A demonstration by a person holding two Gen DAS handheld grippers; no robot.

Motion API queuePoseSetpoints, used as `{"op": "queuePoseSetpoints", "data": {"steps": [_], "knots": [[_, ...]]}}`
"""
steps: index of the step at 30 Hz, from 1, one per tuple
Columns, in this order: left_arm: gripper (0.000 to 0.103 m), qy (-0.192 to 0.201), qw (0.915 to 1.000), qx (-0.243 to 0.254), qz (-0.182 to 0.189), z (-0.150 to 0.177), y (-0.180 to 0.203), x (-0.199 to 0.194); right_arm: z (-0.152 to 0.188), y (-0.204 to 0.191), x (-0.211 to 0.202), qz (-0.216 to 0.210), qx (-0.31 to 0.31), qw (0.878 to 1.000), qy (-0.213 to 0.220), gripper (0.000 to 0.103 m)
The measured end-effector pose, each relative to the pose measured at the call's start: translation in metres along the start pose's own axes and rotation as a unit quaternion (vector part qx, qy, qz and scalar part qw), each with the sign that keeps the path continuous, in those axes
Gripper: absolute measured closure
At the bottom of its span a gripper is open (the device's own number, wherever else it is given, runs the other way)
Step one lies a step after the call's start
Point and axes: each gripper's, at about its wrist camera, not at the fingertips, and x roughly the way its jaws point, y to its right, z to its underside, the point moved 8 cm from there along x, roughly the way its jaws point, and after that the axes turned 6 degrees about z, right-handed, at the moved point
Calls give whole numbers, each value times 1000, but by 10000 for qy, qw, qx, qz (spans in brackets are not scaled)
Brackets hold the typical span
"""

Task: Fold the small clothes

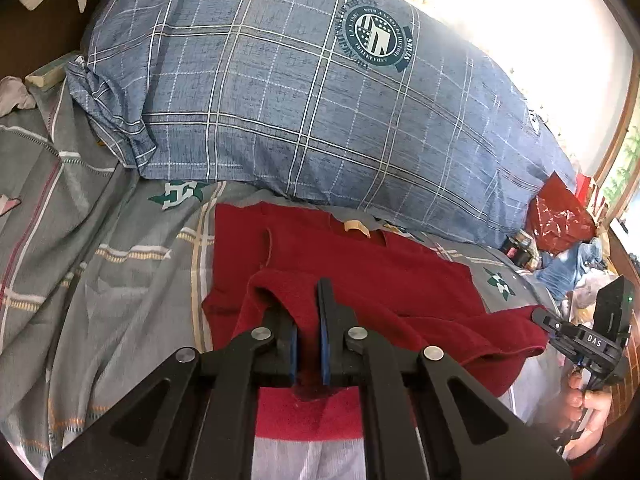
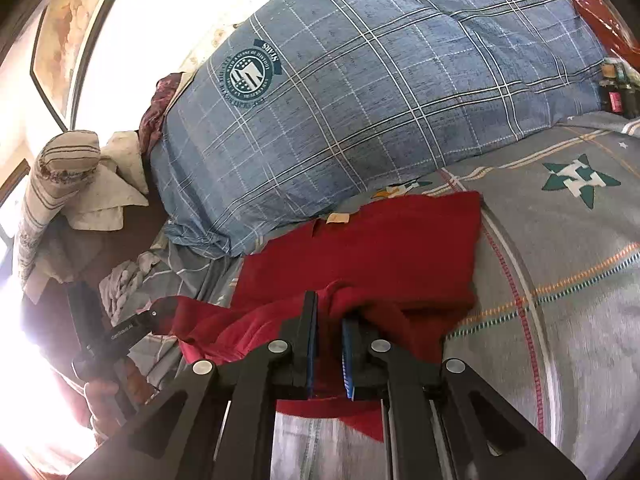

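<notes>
My left gripper (image 1: 308, 320) is clamped tight on red cloth (image 1: 360, 264), angled downward. My right gripper (image 2: 330, 332) pinches the same cloth, also tilted down. From the left wrist, the right hand (image 1: 592, 408) sits at 4 o'clock, gripping its handle.

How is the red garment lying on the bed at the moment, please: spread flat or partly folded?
Partly folded: the red garment's near edge is lifted, pinched in the left hand-held gripper and right hand-held gripper, over its flat far half.
</notes>
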Motion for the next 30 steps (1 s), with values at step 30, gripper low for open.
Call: {"op": "queuePoseSetpoints", "data": {"steps": [30], "knots": [[97, -690, 9967, -369, -205, -45, -44, 133, -67, 56, 134, 472, 288, 9976, -405, 94]]}}
